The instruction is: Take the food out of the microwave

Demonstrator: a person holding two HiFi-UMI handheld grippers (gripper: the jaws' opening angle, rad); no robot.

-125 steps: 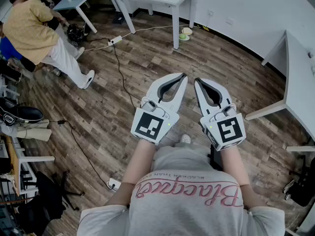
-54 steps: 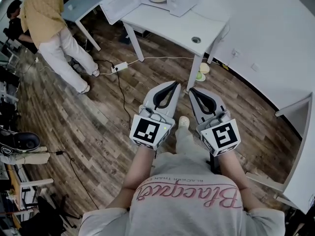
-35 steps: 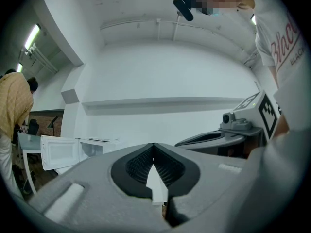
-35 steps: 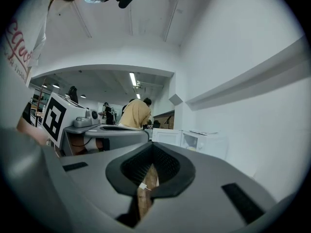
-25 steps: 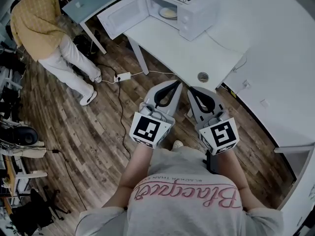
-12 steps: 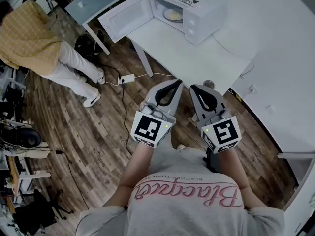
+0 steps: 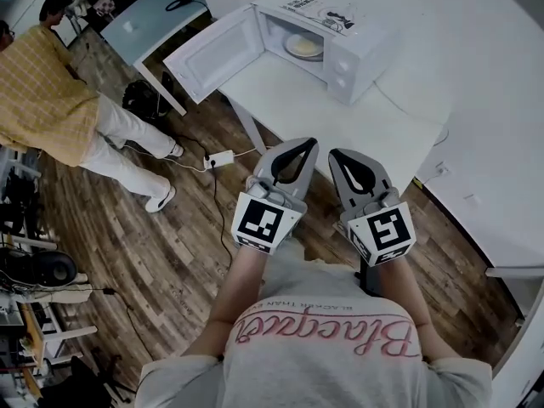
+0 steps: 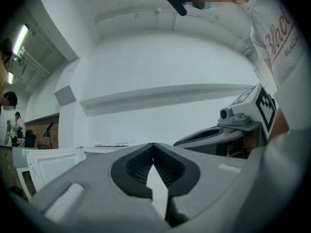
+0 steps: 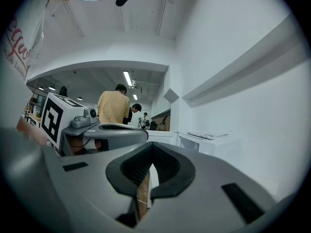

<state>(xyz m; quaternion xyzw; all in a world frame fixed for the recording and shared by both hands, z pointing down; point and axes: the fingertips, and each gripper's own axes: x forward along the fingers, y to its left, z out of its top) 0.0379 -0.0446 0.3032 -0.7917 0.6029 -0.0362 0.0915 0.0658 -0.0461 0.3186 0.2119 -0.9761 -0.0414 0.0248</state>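
Head view: the microwave (image 7: 344,36) stands on the white table (image 7: 340,117) with its door (image 7: 206,53) swung wide to the left. The plate of food (image 7: 303,46) lies inside the cavity, well apart from both tools. The left gripper (image 7: 304,142) and right gripper (image 7: 338,154) are held side by side over the floor near the table's front edge, each with its jaws together and nothing in them. Trouble likely starts there: 2 closed tongs cannot take a plate, and reaching in like that would only push it deeper. The door juts out on the left, so the left gripper could knock it on the way in. A power strip (image 7: 219,157) and its cable lie on the floor by the table leg, a possible trip. A person in a yellow shirt (image 7: 47,100) stands well off to the left and is no obstacle, I judge.

Left gripper view: the jaw tips meet at a point with bare wall beyond. The white door shows low and far left, so the aim is off the cavity.

Right gripper view: these jaws are likewise closed on nothing. The microwave sits right of the tips, not ahead. A plate gripped by 1 rim could tilt and let the food slide off, so 2 grips on opposite rims look safer.
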